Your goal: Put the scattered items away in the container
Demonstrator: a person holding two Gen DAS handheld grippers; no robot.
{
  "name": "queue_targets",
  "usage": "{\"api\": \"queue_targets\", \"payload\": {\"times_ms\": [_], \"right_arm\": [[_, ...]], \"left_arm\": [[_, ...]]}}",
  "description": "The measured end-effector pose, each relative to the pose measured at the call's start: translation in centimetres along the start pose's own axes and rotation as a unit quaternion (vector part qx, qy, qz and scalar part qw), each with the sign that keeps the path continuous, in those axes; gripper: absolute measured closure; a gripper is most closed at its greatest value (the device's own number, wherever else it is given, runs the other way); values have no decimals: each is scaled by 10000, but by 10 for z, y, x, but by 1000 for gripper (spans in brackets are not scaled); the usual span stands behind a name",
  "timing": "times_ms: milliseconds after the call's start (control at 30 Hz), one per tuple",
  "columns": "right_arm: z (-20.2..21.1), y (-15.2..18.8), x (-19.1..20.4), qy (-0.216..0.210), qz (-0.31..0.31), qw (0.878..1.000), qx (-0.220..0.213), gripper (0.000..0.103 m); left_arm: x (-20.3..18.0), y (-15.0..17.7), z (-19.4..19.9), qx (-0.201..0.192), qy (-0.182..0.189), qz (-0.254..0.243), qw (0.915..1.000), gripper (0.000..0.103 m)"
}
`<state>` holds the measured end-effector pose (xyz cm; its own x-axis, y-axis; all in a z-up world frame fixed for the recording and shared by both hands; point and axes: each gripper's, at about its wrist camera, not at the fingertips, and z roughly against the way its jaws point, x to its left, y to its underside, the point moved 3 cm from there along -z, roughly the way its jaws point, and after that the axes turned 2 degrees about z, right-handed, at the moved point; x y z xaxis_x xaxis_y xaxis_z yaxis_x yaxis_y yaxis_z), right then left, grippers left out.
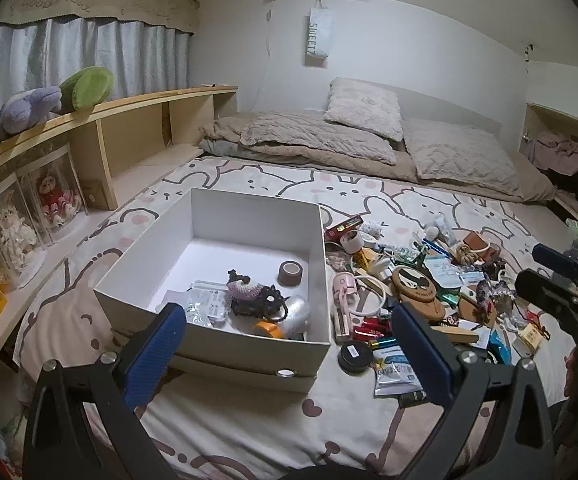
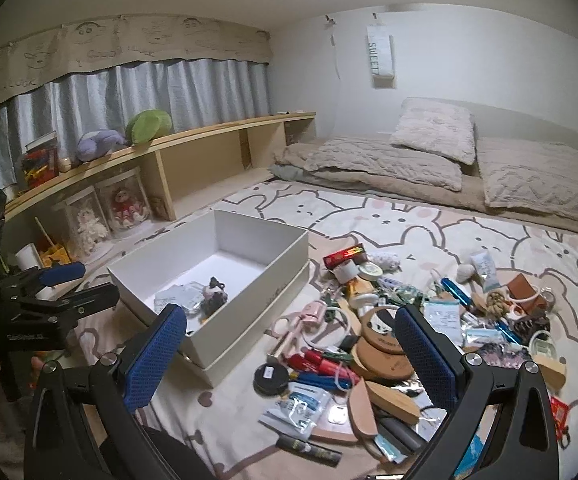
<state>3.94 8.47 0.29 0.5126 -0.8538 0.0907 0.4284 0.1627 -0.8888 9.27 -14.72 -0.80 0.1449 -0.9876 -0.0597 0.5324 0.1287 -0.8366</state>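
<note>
Honestly the pile of clutter [image 2: 389,320] on the bunny blanket [image 1: 249,432] is such a jumble that half of it overlaps and I can't name most pieces. The near wall of the white box [image 1: 217,344] cuts off part of what's inside.

What I can count: one white box, with one brown tape roll [image 1: 290,273], one orange tape roll [image 1: 268,329] and one crocheted dark thing [image 1: 255,294] in it. Outside, one black round tin [image 2: 272,377] and two round wooden coasters [image 2: 385,350] stacked up. Two pillows [image 1: 363,108] at the back.

Left claw [image 1: 289,344] is spread wide over the box's near edge, holding nothing. Right claw [image 2: 289,344] is just as wide above the pile, also holding nothing.
</note>
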Motion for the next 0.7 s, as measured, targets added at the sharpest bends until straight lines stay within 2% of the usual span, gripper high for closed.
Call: {"api": "queue_targets", "payload": {"times_ms": [700], "right_arm": [[21, 25, -36, 321, -312, 9990, 17, 0]], "left_arm": [[-10, 18, 9, -80, -51, -27, 10000, 0]]}}
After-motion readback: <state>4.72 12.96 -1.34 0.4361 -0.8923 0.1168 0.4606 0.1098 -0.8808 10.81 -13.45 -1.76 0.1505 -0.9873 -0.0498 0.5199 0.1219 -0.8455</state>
